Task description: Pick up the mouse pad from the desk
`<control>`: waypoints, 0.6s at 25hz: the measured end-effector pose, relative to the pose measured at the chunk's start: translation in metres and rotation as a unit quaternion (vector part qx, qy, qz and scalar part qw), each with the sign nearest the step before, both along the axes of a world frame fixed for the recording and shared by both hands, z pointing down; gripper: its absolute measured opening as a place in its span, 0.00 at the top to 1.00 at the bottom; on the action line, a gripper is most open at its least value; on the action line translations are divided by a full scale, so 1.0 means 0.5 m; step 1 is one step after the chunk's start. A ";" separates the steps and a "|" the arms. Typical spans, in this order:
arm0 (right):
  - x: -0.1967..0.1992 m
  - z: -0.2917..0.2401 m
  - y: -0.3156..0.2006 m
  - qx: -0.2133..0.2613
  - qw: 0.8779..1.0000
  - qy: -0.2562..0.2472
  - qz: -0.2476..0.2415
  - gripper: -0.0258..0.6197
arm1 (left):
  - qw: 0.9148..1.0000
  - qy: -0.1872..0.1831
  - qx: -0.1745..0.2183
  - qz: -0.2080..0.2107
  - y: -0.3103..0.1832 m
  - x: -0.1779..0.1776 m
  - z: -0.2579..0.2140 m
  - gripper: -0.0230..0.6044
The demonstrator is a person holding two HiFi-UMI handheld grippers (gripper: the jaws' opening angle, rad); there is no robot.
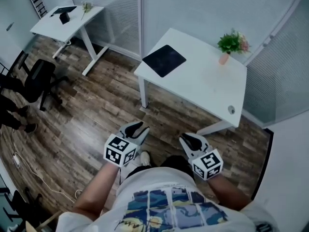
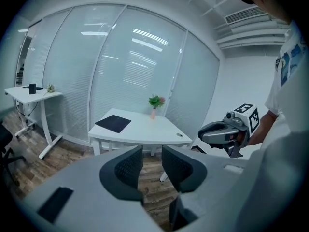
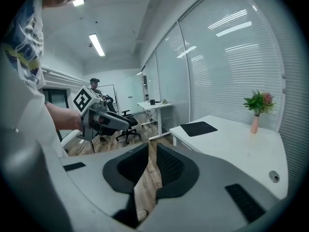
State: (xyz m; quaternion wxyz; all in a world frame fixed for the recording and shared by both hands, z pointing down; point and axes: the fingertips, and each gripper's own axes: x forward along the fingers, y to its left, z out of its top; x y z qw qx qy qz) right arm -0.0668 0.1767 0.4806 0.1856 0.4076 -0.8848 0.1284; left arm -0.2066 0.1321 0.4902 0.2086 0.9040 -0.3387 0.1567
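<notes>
The black mouse pad [image 1: 164, 60] lies flat on the near left corner of a white desk [image 1: 203, 88], ahead of me and well beyond both grippers. My left gripper [image 1: 138, 128] hangs over the wooden floor with its jaws apart and nothing between them. To its right, also short of the desk, my right gripper [image 1: 187, 139] shows only a narrow gap between its jaws, with nothing in it. In the left gripper view the mouse pad [image 2: 113, 123] sits beyond the left gripper [image 2: 152, 154]. The right gripper view shows the mouse pad [image 3: 198, 128] ahead and to the right of the right gripper [image 3: 152, 151].
A small plant in a pink vase [image 1: 231, 45] stands at the desk's far edge. Frosted glass partitions run behind the desk. A second white desk [image 1: 67, 22] and a black office chair [image 1: 38, 79] are at the left. A cable [image 1: 29, 170] lies on the floor.
</notes>
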 end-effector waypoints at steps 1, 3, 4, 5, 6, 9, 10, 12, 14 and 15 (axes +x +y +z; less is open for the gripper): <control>-0.007 0.000 -0.008 -0.002 1.000 0.002 0.006 0.88 | 1.000 0.000 -0.001 0.003 -0.017 -0.009 0.004 0.79; -0.016 0.002 -0.020 -0.008 1.000 0.007 0.013 0.88 | 1.000 0.002 -0.005 0.003 -0.051 -0.026 0.012 0.78; -0.015 0.003 -0.026 -0.011 1.000 0.009 0.015 0.88 | 1.000 0.005 -0.007 0.000 -0.070 -0.032 0.015 0.78; -0.011 0.004 -0.036 -0.014 1.000 0.010 0.019 0.88 | 1.000 0.009 -0.010 -0.003 -0.092 -0.035 0.018 0.78; -0.005 0.007 -0.047 -0.017 1.000 0.010 0.023 0.88 | 1.000 0.012 -0.012 -0.006 -0.115 -0.037 0.022 0.77; 0.004 0.021 -0.082 -0.024 0.999 0.008 0.029 0.88 | 1.000 0.013 -0.017 -0.013 -0.188 -0.040 0.039 0.76; 0.004 0.026 -0.096 -0.025 0.999 0.009 0.028 0.88 | 1.000 0.010 -0.019 -0.015 -0.214 -0.043 0.045 0.76; 0.011 0.031 -0.133 -0.026 0.999 0.010 0.023 0.89 | 1.000 0.004 -0.019 -0.021 -0.270 -0.041 0.056 0.76; 0.027 0.034 -0.180 -0.024 1.000 0.008 0.019 0.89 | 0.999 -0.005 -0.020 -0.029 -0.328 -0.031 0.069 0.76; 0.036 0.037 -0.203 -0.026 1.000 0.006 0.016 0.89 | 0.999 -0.011 -0.022 -0.033 -0.356 -0.026 0.077 0.76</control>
